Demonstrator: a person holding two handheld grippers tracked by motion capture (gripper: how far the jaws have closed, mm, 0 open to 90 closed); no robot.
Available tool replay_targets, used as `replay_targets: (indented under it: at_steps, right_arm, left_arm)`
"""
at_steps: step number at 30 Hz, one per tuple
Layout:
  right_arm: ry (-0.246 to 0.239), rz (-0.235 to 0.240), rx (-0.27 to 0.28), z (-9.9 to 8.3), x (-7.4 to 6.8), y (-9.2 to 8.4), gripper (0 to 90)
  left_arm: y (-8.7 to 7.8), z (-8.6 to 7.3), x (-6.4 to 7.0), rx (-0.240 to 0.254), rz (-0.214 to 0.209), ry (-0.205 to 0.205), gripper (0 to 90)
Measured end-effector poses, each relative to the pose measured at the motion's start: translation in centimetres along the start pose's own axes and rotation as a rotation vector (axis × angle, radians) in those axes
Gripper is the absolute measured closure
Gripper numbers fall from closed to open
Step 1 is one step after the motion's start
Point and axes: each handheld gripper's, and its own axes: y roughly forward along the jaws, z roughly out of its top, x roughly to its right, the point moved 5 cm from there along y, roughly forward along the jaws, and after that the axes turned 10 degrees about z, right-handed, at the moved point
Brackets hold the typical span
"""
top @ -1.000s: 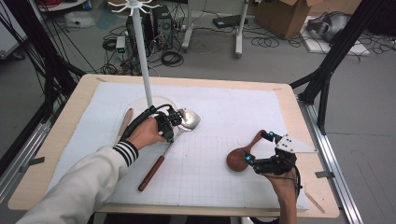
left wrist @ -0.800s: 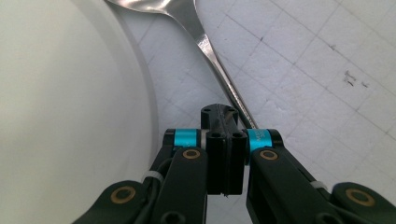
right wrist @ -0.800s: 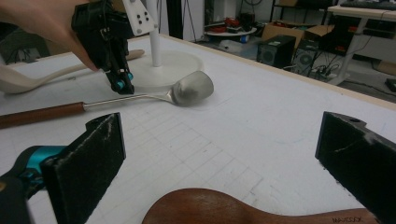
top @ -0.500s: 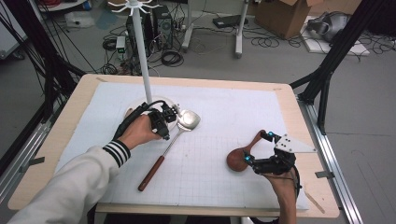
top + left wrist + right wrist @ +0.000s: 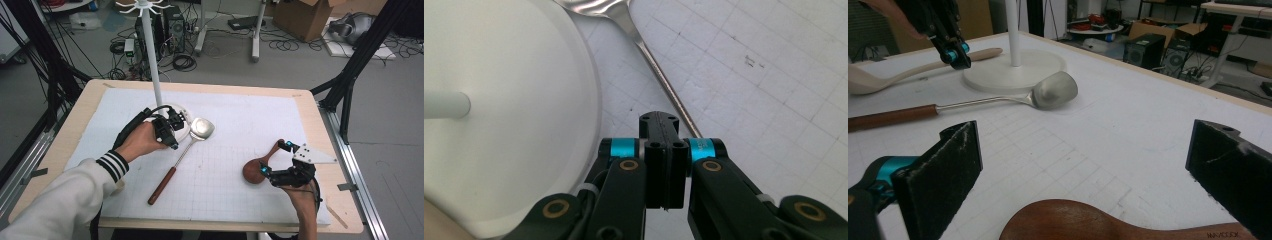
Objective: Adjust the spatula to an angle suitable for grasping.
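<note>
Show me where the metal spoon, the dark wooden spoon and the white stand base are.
metal spoon [image 5: 201, 128], high view, on its shiny bowl.
dark wooden spoon [image 5: 253, 171], high view, on its round bowl.
white stand base [image 5: 514, 125], left gripper view, on its flat top.

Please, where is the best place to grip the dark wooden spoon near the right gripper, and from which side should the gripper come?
Probably its slim handle, not the broad rounded bowl. The dark wooden spoon lies flat on the white mat, so come from above, jaws across the handle. The right gripper is open with the bowl between its jaws.
</note>
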Motion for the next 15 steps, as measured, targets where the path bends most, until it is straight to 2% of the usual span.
replay_targets:
  at_steps: [6,9,12,14,15]
  right_arm:
    - [0.001,-0.001,-0.001,0.0,0.0,0.0,0.5]
    - [0.004,-0.001,-0.005,0.0,-0.1,0.0,0.5]
    - [0.004,-0.001,-0.004,0.0,0.0,0.0,0.5]
    - [0.003,-0.001,-0.006,0.0,0.0,0.0,0.5]
    - [0.000,-0.002,-0.007,0.0,0.0,0.1,0.5]
  left_arm:
    - [-1.2,-0.4,0.0,0.030,0.000,0.003,89.5]
    - [-1.7,-0.9,-0.1,0.057,0.012,0.022,89.6]
    - [-2.0,-1.6,-0.2,0.071,0.006,0.026,89.6]
    - [-2.1,-2.0,-0.1,0.085,-0.013,0.025,89.6]
    - [-2.1,-2.3,-0.2,0.090,-0.013,0.037,89.6]
